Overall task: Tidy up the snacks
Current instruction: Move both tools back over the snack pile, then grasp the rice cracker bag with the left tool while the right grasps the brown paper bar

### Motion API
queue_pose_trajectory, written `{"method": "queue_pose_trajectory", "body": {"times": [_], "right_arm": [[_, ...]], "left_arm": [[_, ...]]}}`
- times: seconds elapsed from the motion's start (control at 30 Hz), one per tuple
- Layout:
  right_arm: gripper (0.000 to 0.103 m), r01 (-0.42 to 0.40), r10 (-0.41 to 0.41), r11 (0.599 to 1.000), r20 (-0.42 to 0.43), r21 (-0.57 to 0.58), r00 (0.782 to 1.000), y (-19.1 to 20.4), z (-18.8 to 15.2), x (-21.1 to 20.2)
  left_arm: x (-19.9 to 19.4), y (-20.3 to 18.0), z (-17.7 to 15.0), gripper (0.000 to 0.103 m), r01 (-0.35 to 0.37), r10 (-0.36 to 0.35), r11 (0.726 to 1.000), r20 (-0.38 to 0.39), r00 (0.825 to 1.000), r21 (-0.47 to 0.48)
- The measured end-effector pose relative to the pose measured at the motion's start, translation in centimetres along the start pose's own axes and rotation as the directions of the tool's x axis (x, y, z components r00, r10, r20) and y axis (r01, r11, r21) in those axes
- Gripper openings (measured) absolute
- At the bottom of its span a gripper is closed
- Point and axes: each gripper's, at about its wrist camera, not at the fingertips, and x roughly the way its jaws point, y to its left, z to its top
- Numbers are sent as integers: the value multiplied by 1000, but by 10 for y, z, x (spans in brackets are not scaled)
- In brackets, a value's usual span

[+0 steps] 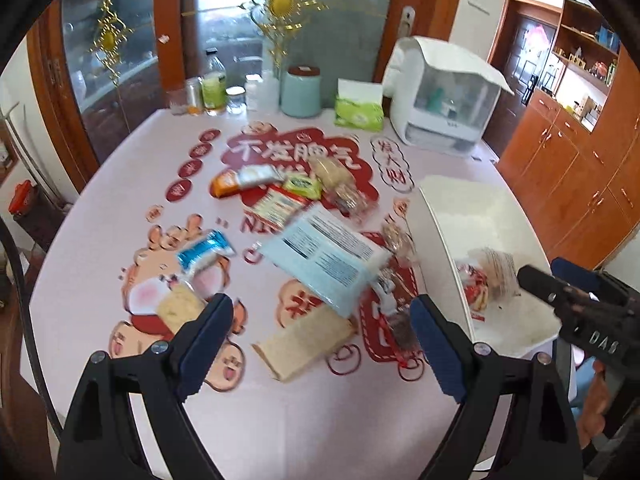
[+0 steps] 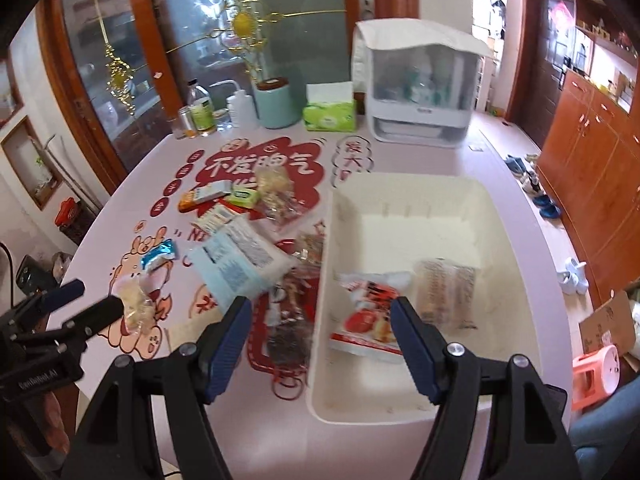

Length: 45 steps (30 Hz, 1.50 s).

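Several snack packets lie on the pink table [image 1: 280,420]: a large light-blue pack [image 1: 324,258], a tan bar [image 1: 304,342], a blue-white packet [image 1: 206,250], an orange packet [image 1: 226,184]. A cream bin [image 2: 404,412] at the right holds a red-white packet [image 2: 368,316] and a clear beige packet [image 2: 446,292]. My left gripper [image 1: 322,340] is open and empty above the tan bar. My right gripper [image 2: 320,344] is open and empty above the bin's left wall. The light-blue pack also shows in the right wrist view [image 2: 236,264].
At the table's back stand bottles [image 1: 214,84], a teal canister [image 1: 302,90], a green tissue pack [image 1: 358,110] and a white lidded box [image 1: 444,96]. Wooden cabinets [image 1: 572,168] line the right wall. A pink stool [image 2: 596,376] and shoes are on the floor.
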Motion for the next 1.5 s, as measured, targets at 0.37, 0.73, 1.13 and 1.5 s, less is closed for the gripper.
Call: {"method": "queue_pose_trajectory", "body": {"times": [0.37, 0.73, 1.13, 1.5], "right_arm": [[72, 37, -36, 998, -20, 41, 999, 68, 9, 13], [72, 133, -104, 975, -162, 177, 981, 117, -20, 77], [72, 116, 8, 918, -311, 380, 950, 129, -58, 153], [72, 159, 64, 808, -354, 567, 933, 128, -65, 192]], "left_arm": [[14, 68, 28, 89, 17, -14, 999, -45, 999, 51], [95, 144, 20, 89, -9, 27, 996, -208, 978, 86], [175, 174, -16, 89, -4, -18, 999, -421, 907, -53], [190, 193, -20, 89, -134, 29, 972, -466, 885, -194]]}}
